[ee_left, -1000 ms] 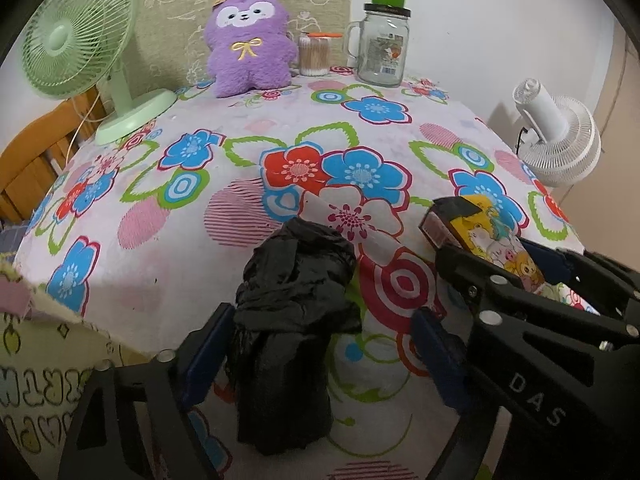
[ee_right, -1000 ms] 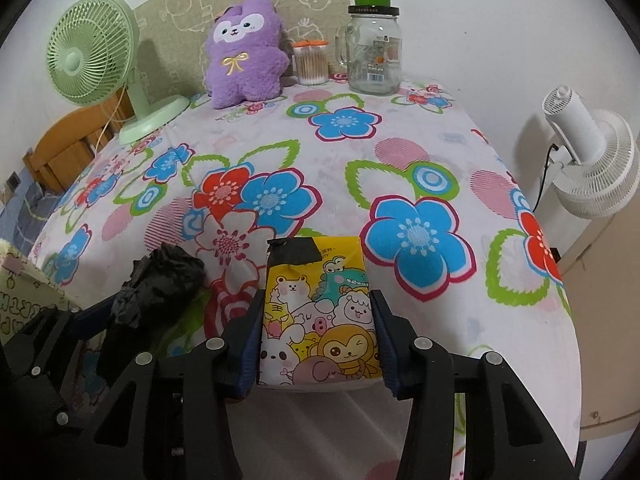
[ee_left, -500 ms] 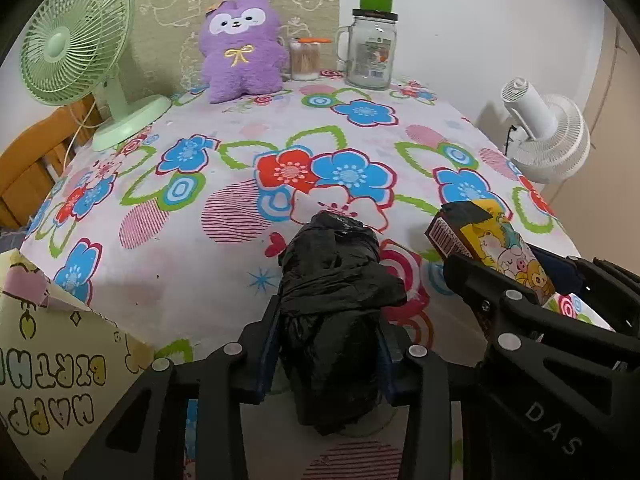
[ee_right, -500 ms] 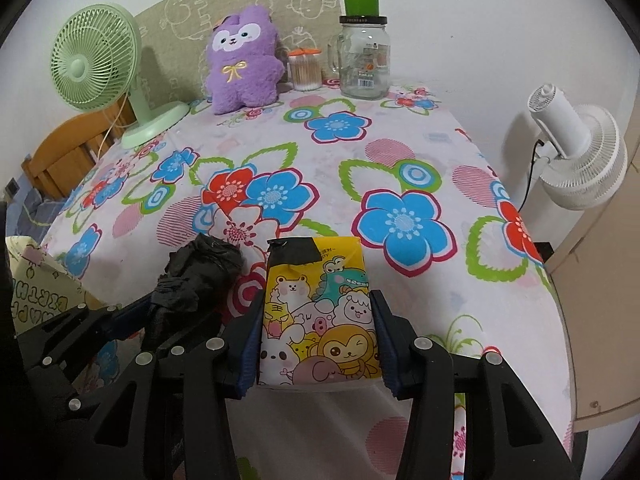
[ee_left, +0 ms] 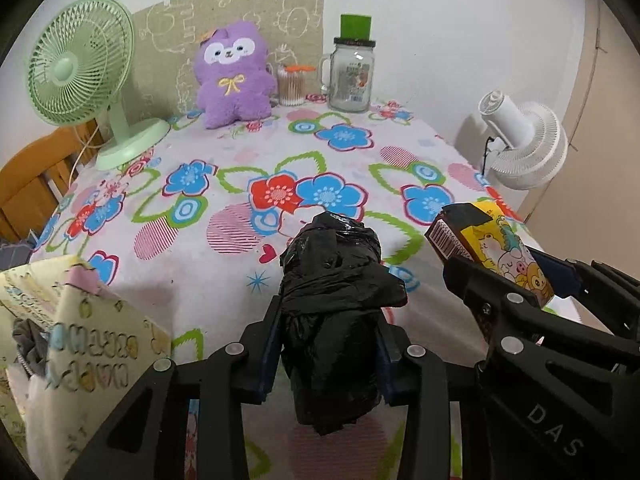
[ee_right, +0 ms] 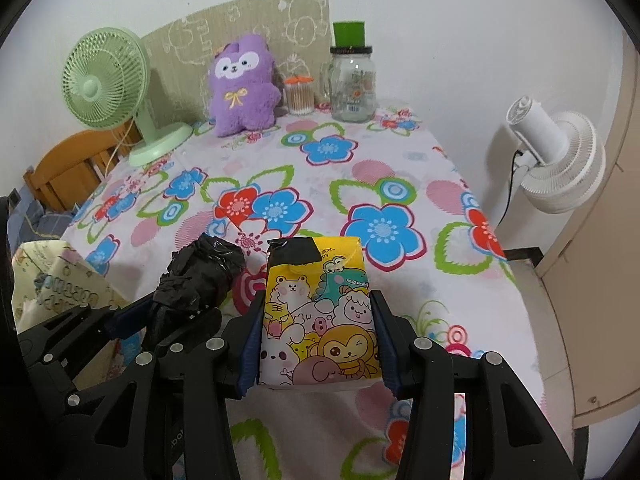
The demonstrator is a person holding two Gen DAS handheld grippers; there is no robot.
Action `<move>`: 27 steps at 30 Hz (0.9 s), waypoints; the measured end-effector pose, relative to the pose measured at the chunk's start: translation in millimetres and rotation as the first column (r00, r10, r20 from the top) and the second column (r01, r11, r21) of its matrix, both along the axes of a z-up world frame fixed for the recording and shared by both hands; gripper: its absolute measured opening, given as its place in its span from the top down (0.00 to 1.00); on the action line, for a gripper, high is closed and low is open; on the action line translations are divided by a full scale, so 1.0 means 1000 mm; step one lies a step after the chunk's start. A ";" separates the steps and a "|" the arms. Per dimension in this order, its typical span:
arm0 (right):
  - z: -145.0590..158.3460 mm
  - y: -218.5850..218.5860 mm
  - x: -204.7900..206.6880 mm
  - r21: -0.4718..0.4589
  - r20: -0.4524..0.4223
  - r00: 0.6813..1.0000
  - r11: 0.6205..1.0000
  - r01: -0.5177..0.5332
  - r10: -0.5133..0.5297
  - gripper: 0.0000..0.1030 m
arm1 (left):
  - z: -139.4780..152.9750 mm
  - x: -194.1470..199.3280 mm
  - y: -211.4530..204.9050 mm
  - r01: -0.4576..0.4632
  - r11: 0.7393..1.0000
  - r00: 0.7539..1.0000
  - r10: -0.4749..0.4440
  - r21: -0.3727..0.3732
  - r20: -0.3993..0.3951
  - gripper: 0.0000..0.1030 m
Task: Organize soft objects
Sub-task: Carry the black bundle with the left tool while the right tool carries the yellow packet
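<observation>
1. Left gripper (ee_left: 328,344): jaws closed snugly on a crumpled roll of black plastic bags (ee_left: 334,308), pinched around its lower half so the knotted top sticks out ahead of the fingers; lifted above the near edge of the floral-print tablecloth (ee_left: 224,208).
2. Right gripper (ee_right: 316,344): jaws closed on both long sides of a soft yellow tissue pack printed with cartoon animals (ee_right: 320,308), flat face up, black-taped end pointing forward; held just beside the black roll, also above the near edge.
3. Side grips probably chosen because both items squash: film and tissue give under the blue pads, so a firm squeeze across the width keeps them from slipping.
4. Textures: glossy, wrinkled film on the roll; smooth, slightly puffy wrapper on the pack, roughly rectangular.
5. Open cream paper gift bag with pastel lettering (ee_left: 92,360) below left of the table, cloth visible inside; a likely destination, though not certain.
6. Fluffy purple plush toy (ee_left: 234,76) upright at the far edge, against the wall, untouched.
</observation>
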State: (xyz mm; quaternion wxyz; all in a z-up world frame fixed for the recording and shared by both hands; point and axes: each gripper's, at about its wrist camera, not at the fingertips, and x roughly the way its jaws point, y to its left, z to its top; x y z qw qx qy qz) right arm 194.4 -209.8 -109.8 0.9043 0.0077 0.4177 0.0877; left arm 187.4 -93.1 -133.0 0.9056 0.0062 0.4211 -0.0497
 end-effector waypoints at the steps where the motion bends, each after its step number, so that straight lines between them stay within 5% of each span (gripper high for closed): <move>1: 0.004 -0.001 -0.005 0.000 0.008 1.000 1.000 0.003 -0.003 0.49 | 0.002 -0.002 0.000 0.001 1.000 1.000 -0.001 -0.001 0.005 0.62; 27: 0.079 -0.012 -0.089 0.035 0.159 0.987 0.999 0.028 -0.034 0.49 | 0.079 -0.084 -0.009 0.026 0.998 0.983 -0.035 0.053 0.179 0.62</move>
